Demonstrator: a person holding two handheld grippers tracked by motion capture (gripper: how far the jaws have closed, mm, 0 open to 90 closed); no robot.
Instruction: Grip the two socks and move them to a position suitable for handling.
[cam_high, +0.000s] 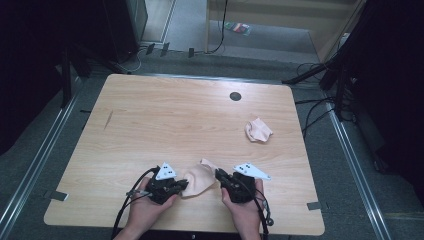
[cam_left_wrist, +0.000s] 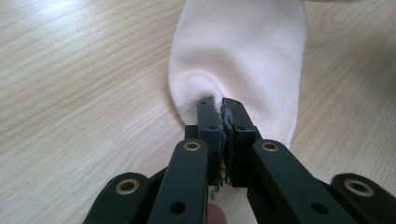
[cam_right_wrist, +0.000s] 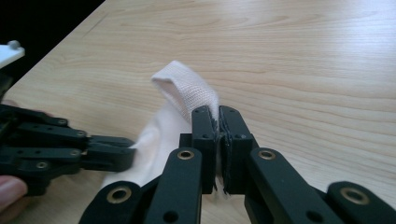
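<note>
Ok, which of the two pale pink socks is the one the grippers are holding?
The sock at the table's near edge, pinched by the left gripper and the right gripper. The other sock lies crumpled farther back on the right, untouched.

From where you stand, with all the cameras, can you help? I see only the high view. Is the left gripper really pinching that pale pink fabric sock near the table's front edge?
Observer: Yes. In the left gripper view the left gripper is shut on the rounded end of the pale pink fabric sock, with fabric puckered between its pads.
Operator: And the right one?
Observer: The right gripper is shut on the sock's ribbed cuff band, which stands up in a loop above the light wooden table.
Operator: Do the two grippers touch?
Observer: No. In the right gripper view they sit apart, with sock fabric between them.
</note>
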